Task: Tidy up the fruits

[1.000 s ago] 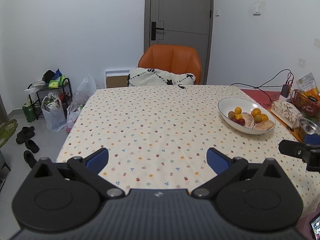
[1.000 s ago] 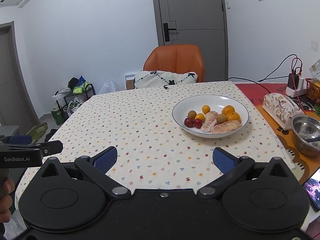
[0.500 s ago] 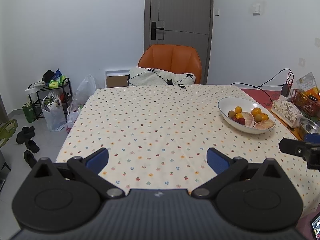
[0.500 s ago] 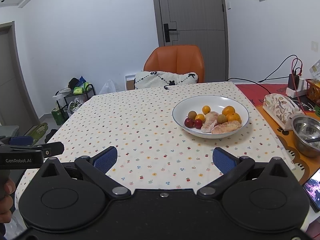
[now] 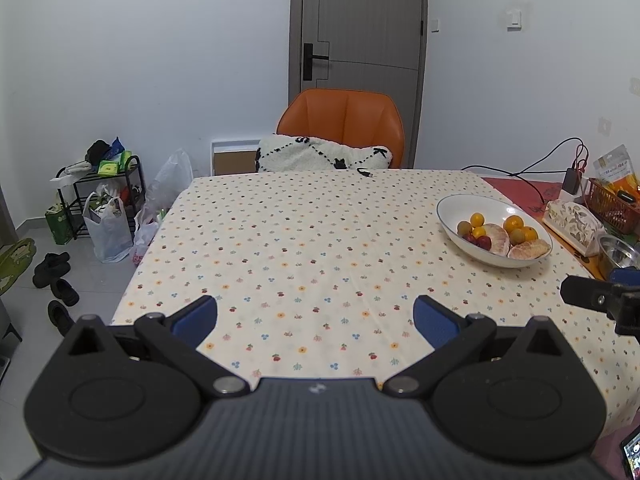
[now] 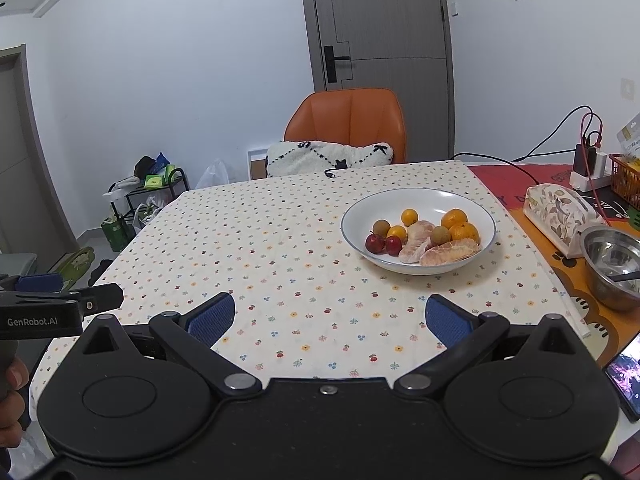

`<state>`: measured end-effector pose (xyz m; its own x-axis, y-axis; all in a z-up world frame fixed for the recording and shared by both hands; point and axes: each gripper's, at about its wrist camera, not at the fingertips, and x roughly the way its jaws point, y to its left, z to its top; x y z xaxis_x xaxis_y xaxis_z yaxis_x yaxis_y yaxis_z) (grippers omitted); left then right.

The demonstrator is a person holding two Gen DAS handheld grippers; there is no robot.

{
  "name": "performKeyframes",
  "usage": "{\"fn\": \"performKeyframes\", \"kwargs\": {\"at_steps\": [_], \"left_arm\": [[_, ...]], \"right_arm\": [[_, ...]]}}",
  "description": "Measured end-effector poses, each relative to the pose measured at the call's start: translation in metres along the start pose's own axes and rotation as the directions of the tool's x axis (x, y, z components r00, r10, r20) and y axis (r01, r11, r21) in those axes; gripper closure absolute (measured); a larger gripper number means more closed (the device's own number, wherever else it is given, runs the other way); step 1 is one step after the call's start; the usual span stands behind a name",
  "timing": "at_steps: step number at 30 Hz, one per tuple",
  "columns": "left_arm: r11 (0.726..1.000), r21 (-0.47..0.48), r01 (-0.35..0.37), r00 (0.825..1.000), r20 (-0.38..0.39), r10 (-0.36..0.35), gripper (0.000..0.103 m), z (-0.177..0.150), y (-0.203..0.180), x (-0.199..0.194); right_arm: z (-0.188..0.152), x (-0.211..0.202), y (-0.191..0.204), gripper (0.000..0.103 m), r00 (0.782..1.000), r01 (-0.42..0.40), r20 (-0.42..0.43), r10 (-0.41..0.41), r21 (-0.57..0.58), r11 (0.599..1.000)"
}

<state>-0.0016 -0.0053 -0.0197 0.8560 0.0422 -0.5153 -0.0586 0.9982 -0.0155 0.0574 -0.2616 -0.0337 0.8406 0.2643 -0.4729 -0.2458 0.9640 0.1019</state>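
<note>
A white bowl (image 6: pixel 360 216) stands on the dotted tablecloth, holding small oranges (image 6: pixel 464 232), two red fruits (image 6: pixel 375 243), brown round fruits (image 6: pixel 381 227) and peeled pomelo pieces (image 6: pixel 450 253). It also shows at the right in the left wrist view (image 5: pixel 452 216). My right gripper (image 6: pixel 330 322) is open and empty, low over the table's near edge, short of the bowl. My left gripper (image 5: pixel 315 322) is open and empty over the near middle of the table, left of the bowl.
An orange chair (image 6: pixel 350 124) with a white cushion stands at the far edge. Right of the cloth are a patterned tissue box (image 6: pixel 560 212), a steel bowl (image 6: pixel 612 268), a power strip with cables (image 6: pixel 588 176) and a phone (image 6: pixel 626 372). A shelf and bags (image 5: pixel 104 208) stand on the floor at left.
Both grippers have stayed open and nearly still; the views shift only slightly.
</note>
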Motion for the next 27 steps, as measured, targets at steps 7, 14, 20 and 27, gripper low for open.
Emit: {"fn": "performKeyframes", "kwargs": {"at_steps": [7, 14, 20, 27], "left_arm": [[1.0, -0.002, -0.001, 1.0, -0.001, 0.001, 0.0, 0.0001, -0.0003, 0.0005], [1.0, 0.002, -0.003, 1.0, 0.002, 0.003, 0.0, -0.0001, -0.0006, 0.0006], [1.0, 0.0, -0.001, 1.0, 0.001, 0.001, 0.0, -0.0007, -0.0008, 0.001], [1.0, 0.0, -0.001, 1.0, 0.001, 0.001, 0.0, -0.0008, -0.0007, 0.0009]], "right_arm": [[0.0001, 0.0002, -0.0008, 0.0, 1.0, 0.001, 0.0, -0.001, 0.0, 1.0], [-0.0003, 0.0007, -0.0015, 0.0, 1.0, 0.003, -0.003, -0.003, 0.006, 1.0], [-0.0002, 0.0011, -0.0026, 0.0, 1.0, 0.006, -0.001, -0.006, 0.009, 1.0], [-0.0002, 0.0023, -0.0043, 0.0, 1.0, 0.009, -0.002, -0.009, 0.013, 1.0]]}}
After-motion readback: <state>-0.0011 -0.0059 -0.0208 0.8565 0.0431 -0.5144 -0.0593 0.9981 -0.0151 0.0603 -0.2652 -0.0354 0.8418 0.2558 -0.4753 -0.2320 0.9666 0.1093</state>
